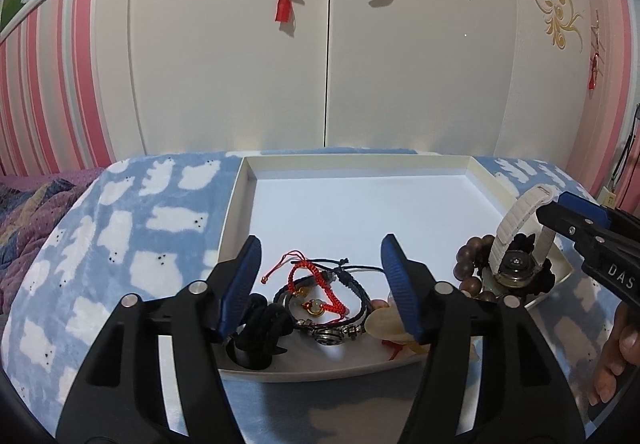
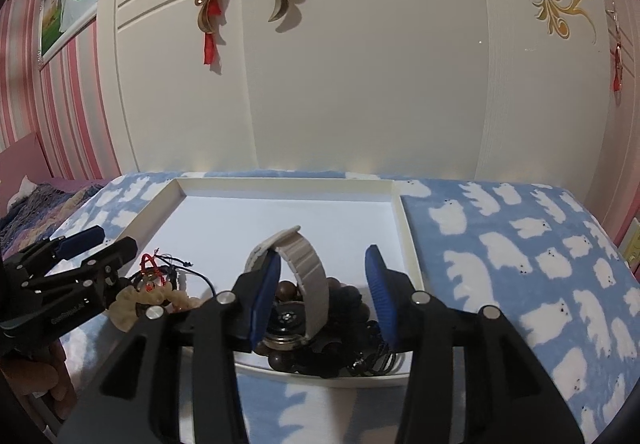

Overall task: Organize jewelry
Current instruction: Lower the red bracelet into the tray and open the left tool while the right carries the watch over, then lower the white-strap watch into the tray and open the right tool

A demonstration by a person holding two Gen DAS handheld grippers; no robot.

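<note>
Resting on a blue fleece blanket printed with white bears (image 2: 520, 264), a shallow white rectangular cardboard tray (image 1: 476, 170) holds all the jewelry along its near edge; the far part of its floor is bare. Left gripper (image 1: 320, 284): blue-padded jaws stand apart and hover over the left cluster, pads touching nothing. Between and below them lie a red braided cord bracelet with a pale bead (image 1: 316, 284), dark cord bracelets with silver metal charms (image 1: 340, 328), and a black knotted cord piece (image 1: 260, 328) beside the left pad. A pale cream carved piece (image 1: 384, 320) sits partly behind the right pad. Right gripper (image 2: 320, 292): jaws also parted, straddling a watch with a ribbed white strap (image 2: 308, 268) that stands looped upright over its round dark case. The left pad looks very close to the strap; contact cannot be judged, and the right pad is clearly apart from it. A brown wooden bead bracelet (image 1: 472, 260) curls around the watch, touching it, with black cord items just beside it at the tray's right near corner. A white wardrobe with gold scroll ornaments (image 2: 360, 84) stands behind the blanket-covered surface.
</note>
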